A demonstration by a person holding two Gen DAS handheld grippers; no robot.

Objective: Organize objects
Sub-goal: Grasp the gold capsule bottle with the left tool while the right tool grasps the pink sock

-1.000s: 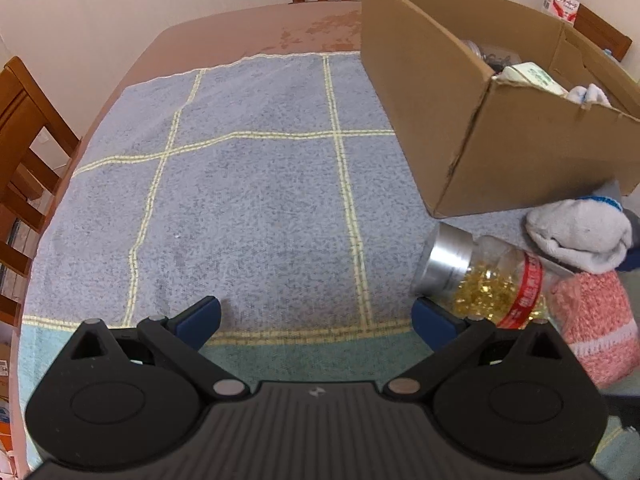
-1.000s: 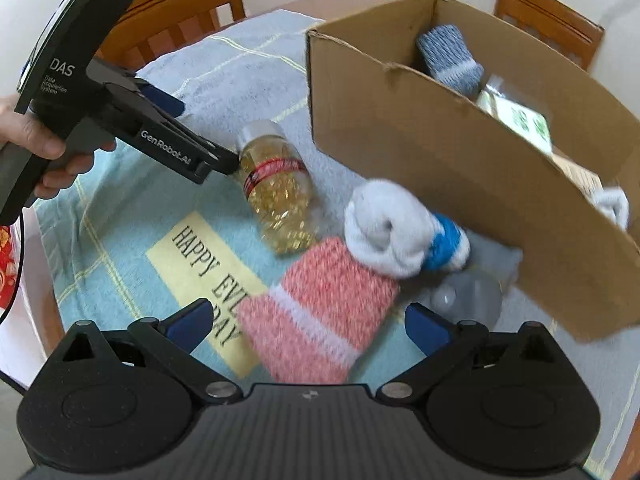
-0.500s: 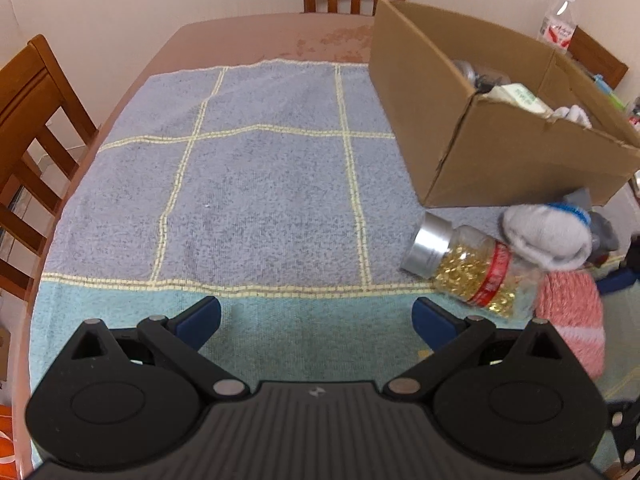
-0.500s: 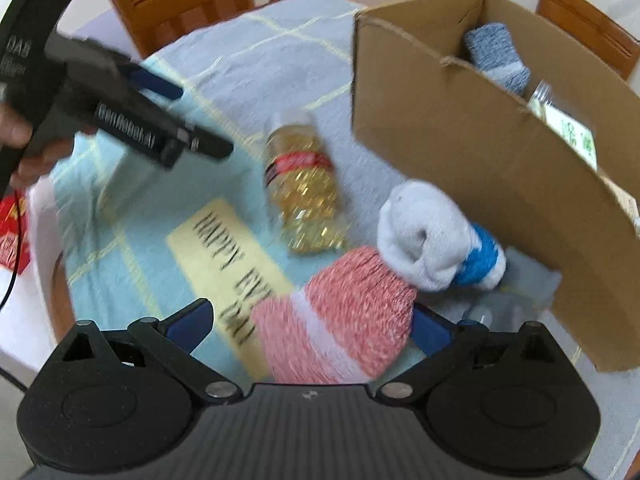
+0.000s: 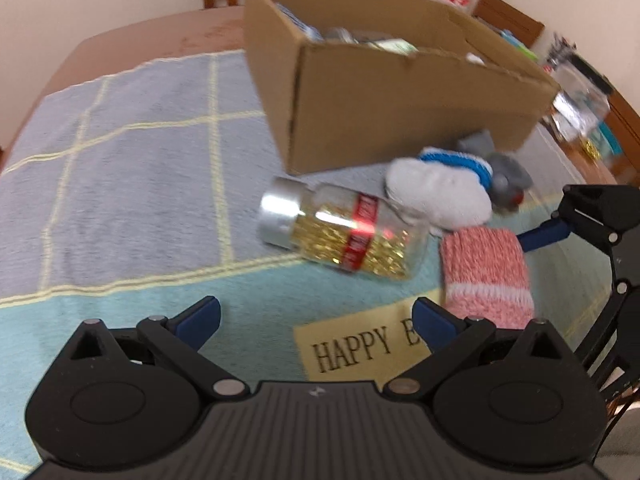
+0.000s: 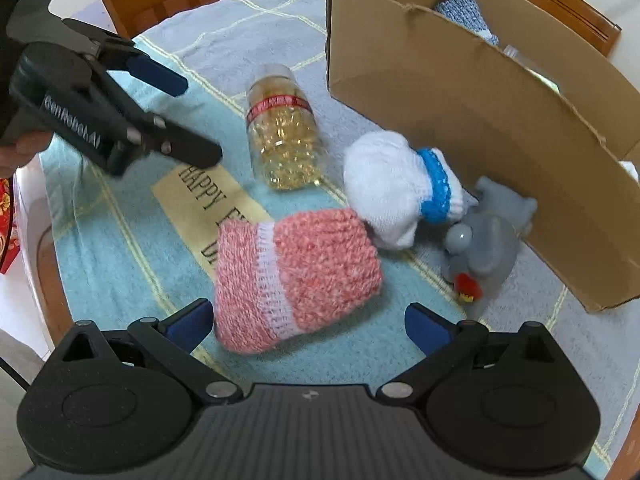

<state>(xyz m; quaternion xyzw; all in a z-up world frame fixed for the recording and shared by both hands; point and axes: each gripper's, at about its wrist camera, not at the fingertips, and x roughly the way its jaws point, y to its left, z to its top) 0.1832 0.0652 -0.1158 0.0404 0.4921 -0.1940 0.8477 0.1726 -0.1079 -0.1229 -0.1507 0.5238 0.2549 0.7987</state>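
Jaws of both grippers spread wide, empty: left gripper [image 5: 316, 316], right gripper [image 6: 306, 318]. Cardboard box [image 6: 460, 120] at 1 o'clock holds a blue-grey sock [image 6: 466, 16]; other contents unclear. Pill bottle [image 6: 286, 128] on its side, cap toward 12. Pink sock [image 6: 296, 276] between the right jaws, long axis 8–2.

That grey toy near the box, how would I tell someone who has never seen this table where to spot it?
Find the big open cardboard box on the blue towel. At the foot of its near wall, beside the rolled white sock with a blue band, lies the grey toy. It is the only smooth, moulded item among knitted socks and a jar, and it has a small red part at one end.
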